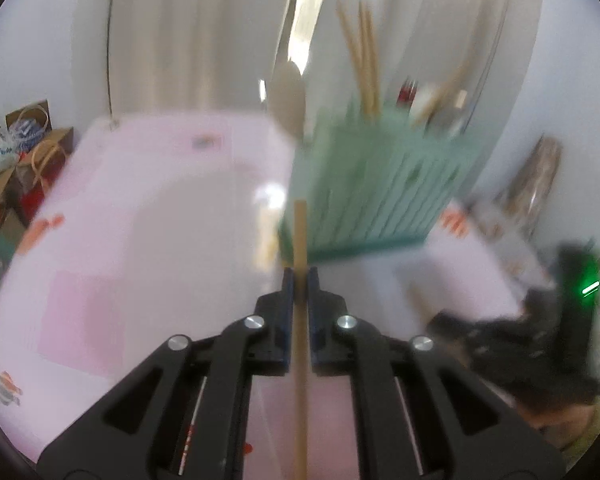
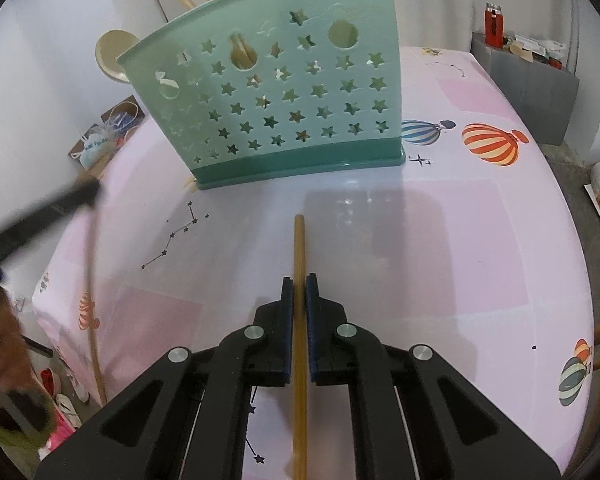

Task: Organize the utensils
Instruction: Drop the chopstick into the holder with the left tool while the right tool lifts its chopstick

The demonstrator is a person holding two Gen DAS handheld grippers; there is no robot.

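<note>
Both tongs (image 1: pixel 300 276) (image 2: pixel 299 280): black angular arms, blue ribbed pads (image 2: pixel 287 320), round silver screws.

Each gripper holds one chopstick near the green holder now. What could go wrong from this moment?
1. The left gripper pinches its chopstick between narrow pads, so it may twist or slip when lowered.
2. The green holder already contains chopsticks and a spoon; a new tip could strike them or the rim.
3. The right gripper with its chopstick is close to the holder, and a push might tip it on the tablecloth.
</note>
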